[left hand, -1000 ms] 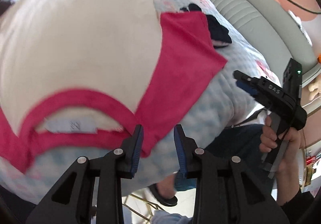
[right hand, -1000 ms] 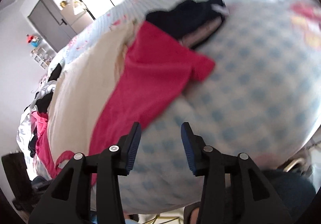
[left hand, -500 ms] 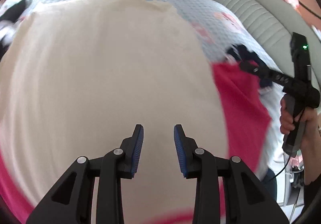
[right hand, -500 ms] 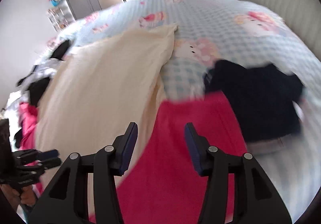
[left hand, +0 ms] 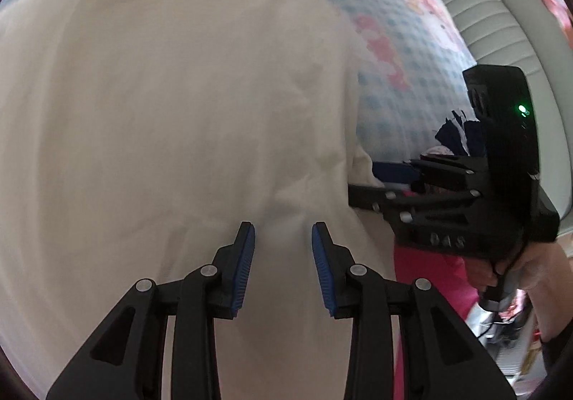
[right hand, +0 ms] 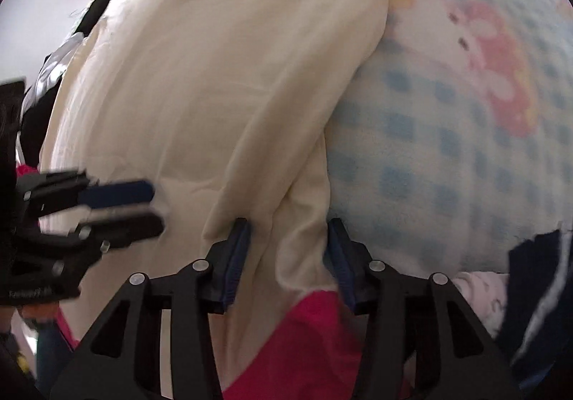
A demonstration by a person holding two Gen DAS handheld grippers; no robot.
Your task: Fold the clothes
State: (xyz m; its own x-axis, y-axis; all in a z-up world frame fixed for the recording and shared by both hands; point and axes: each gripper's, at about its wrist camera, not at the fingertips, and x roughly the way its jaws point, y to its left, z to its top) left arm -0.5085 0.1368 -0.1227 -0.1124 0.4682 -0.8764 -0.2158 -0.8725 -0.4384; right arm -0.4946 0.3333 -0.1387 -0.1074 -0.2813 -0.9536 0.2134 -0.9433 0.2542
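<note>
Blue-checked bedspread [left hand: 401,41] (pink cartoon prints), grey ribbed headboard [left hand: 476,16] — soft daylight

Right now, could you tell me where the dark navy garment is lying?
The dark navy garment lies at the lower right of the right wrist view, on the checked blue bedspread, right of the cream shirt.

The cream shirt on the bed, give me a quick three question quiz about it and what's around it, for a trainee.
1. Multiple choice: the cream shirt has a sleeve in which colour? A pink, B green, C grey.
2. True or false: the bedcover under the shirt is plain white.
3. Short answer: in the right wrist view, what lies on the bedcover to the right of the shirt, near the bottom corner?

Key: 1 A. 2 False, it is blue checked with pink cartoon prints. 3 A dark navy garment.
</note>
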